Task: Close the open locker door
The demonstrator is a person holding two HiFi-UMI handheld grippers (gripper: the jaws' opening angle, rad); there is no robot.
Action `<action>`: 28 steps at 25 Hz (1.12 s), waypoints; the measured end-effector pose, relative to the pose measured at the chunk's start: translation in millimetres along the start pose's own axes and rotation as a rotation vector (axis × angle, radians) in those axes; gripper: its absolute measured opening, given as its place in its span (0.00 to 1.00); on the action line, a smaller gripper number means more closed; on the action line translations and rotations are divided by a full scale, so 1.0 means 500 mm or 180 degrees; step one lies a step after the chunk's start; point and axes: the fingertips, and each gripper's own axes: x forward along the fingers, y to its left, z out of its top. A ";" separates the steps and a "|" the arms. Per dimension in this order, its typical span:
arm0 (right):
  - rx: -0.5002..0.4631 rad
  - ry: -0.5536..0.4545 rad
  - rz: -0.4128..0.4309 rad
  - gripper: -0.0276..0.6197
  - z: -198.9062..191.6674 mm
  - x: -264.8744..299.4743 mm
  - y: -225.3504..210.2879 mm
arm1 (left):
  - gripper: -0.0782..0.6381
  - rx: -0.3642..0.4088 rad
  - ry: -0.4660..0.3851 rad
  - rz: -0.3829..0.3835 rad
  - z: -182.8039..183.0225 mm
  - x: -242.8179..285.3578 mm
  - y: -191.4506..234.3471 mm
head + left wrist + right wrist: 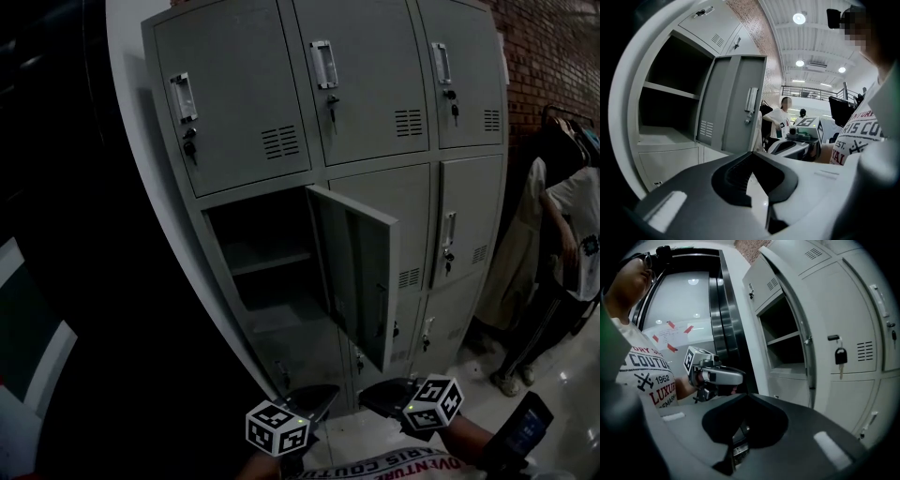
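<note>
Looking down from the head view, we find the open door (356, 272) near the middle of the frame. It is hinged at the right side of its dark compartment (258, 267), which lies at its 9 o'clock, and its free edge swings out towards us. Both tools sit low at 6 o'clock, well apart from the door. The left gripper (317, 397) has its jaws together on nothing, as its own view (751, 153) shows, and the right gripper (380, 394) is likewise pressed together and empty (746, 395). Nothing touches the door (736, 93) yet, so we judge the close has not begun.

Several things could go wrong. Closed tips on smooth painted metal may skid off the free edge if we push at a slant. A push close to the hinge would barely move it. Too hard a swing could make the door bounce back out unlatched. A key (840, 355) hangs from the next locker at 3 o'clock, and a wide sweep could snag it. A person (562, 234) stands well away at 3 o'clock.
</note>
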 end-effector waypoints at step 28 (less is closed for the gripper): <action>-0.0085 -0.1072 -0.1266 0.03 0.244 -0.111 -0.231 | 0.12 -0.0193 -0.0136 -0.0245 0.023 -0.002 0.052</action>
